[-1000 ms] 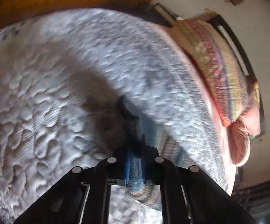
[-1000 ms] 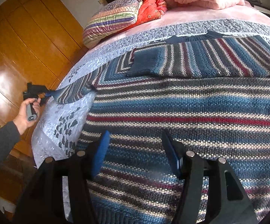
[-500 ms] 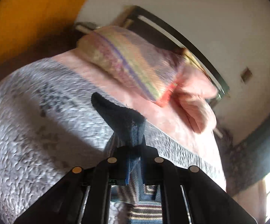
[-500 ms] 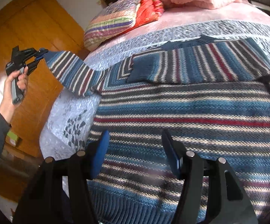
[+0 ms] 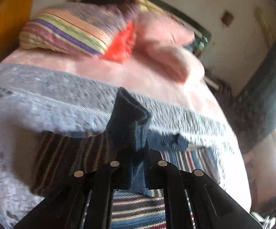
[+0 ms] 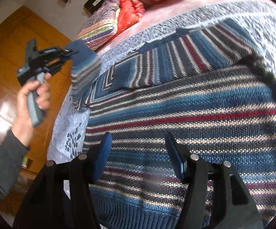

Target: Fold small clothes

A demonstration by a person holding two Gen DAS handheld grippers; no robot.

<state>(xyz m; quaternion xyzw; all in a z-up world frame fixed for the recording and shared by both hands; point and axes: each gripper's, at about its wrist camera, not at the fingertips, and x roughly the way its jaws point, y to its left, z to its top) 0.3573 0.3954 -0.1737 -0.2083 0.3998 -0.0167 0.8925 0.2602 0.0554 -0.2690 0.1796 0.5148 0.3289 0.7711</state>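
A striped knit sweater [image 6: 185,118] in blue, red, cream and dark bands lies flat on the bed. My left gripper [image 5: 137,164] is shut on the blue cuff of its left sleeve [image 5: 128,126]. In the right wrist view the left gripper [image 6: 69,54] holds that sleeve [image 6: 84,72] lifted off the bed beside the sweater's left edge. My right gripper [image 6: 138,152] hovers open just above the sweater's lower body, nothing between its blue pads [image 6: 103,152]. The other sleeve [image 6: 176,57] lies folded across the chest.
A grey-blue quilted bedspread [image 6: 71,126] covers the bed. Striped, red and pink pillows [image 6: 118,15] pile at the headboard. An orange wooden wardrobe [image 6: 8,61] stands left of the bed. A hand and grey sleeve [image 6: 4,164] hold the left gripper.
The left gripper has lifted the sleeve off the bedspread and carried it up and inward toward the sweater's body. The right gripper has stayed open over the hem.
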